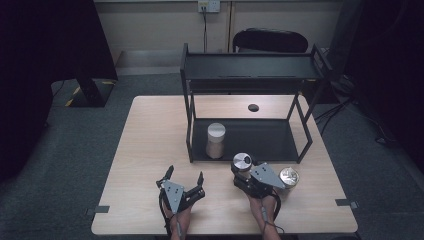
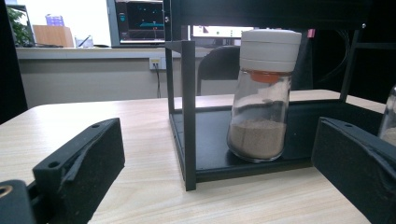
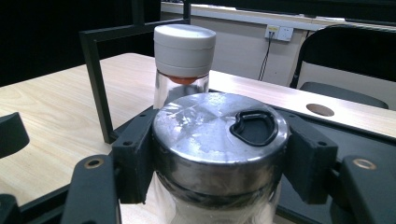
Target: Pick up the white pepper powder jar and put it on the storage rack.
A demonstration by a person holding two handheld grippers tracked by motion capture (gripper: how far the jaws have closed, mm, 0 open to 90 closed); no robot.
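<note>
a steel-capped jar [image 3: 219, 149] is clamped between the jaws of the right gripper [image 1: 248, 176], just in front of the black rack [image 1: 188, 131]. the left gripper [image 1: 184, 181] is held spread wide, nothing between its jaws.

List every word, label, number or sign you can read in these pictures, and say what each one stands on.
None can be read.
Monitor behind the rack: coloured graphics, any writing too small and blurred.
White-capped jar on the rack's bottom shelf: no label or print visible.
Metal-lidded jar in the right gripper: plain lid, no print.
Second metal-lidded jar on the table: too small to tell.
Wall socket: no markings legible.
</note>
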